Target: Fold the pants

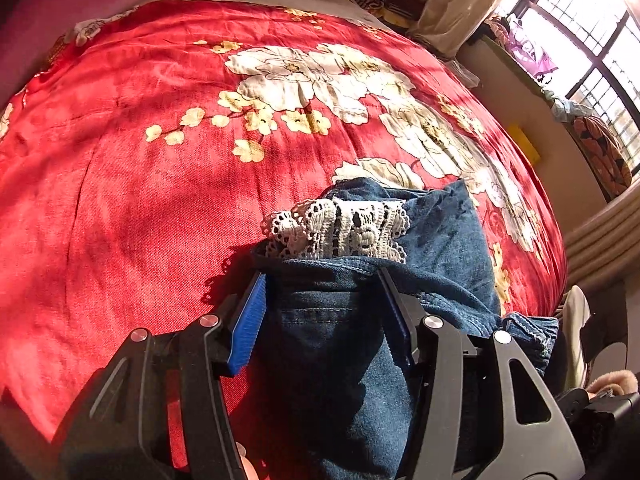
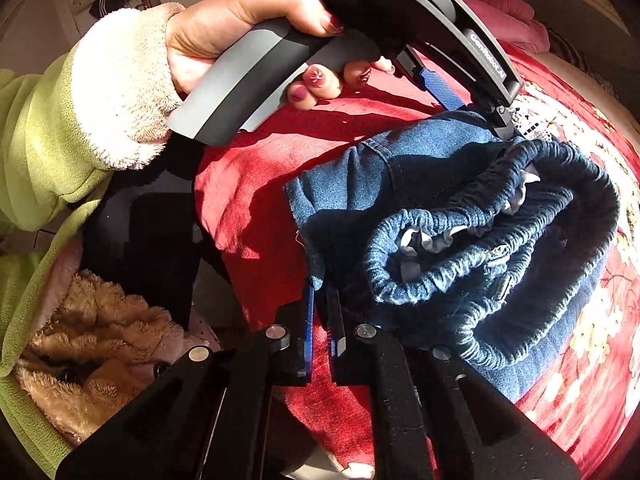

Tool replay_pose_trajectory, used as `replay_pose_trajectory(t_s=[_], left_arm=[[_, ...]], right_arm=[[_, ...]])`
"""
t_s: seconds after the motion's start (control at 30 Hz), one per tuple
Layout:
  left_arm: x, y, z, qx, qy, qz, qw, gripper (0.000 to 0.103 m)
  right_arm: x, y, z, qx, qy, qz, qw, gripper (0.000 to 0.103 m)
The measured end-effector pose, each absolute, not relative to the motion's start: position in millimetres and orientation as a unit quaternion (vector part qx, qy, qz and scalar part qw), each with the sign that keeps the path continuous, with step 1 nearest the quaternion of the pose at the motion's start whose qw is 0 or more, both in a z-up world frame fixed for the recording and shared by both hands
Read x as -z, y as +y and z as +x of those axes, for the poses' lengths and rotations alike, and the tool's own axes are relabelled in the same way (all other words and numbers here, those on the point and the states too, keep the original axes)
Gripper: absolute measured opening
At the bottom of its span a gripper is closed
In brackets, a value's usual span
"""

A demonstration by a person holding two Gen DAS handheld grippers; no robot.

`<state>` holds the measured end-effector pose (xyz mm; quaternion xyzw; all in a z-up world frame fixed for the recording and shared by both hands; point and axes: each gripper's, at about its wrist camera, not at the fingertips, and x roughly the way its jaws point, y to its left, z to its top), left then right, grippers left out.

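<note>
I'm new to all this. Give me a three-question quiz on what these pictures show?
1. True or false: the pants are blue denim with white lace trim.
2. What lies under them: A) a wooden table, B) a red floral bedspread, C) a grey carpet?
3. Which hand-held gripper is pinched on a fabric edge near the elastic waistband?

Key: 1 true; 2 B; 3 the right hand-held gripper, while the left hand-held gripper is spread around the cloth.

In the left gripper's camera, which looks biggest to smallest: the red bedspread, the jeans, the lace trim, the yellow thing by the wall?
1. Red bedspread
2. Jeans, though nearness to the camera enlarges them
3. Lace trim
4. Yellow thing, farthest away, so its true size is unsure
</note>
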<state>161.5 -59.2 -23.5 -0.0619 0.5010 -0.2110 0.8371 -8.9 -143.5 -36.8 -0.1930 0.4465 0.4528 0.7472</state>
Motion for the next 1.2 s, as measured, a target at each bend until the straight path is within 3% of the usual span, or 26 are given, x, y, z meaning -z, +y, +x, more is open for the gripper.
replay_pose_trajectory(t_s=[0.17,0.3,0.53,1.2], left_arm=[[11.5,-59.8,153.4,0.211,0.479,-0.046,0.851,0.045],[-2.4,-59.6,140.7,0.209,0.46,-0.031,0.863,0.046],[-14.6,-58.5,127.3,0.202,0.451,-0.022,0.869,0.053],[-38.9,-51.6,107.6,0.193,0.425,-0.02,0.884,0.062]], right_arm=[[28.9,-146.9,-10.7,-0.454,0.447,-0.178,0.75,0.01],[20.4,-148.8,-14.5,-0.457,0.444,-0.161,0.754,0.024],[-1.5,-154.0,-21.5,-0.452,0.429,-0.143,0.769,0.037],[-46.1,-181.2,-18.7,-0.421,0.392,-0.084,0.814,0.049]])
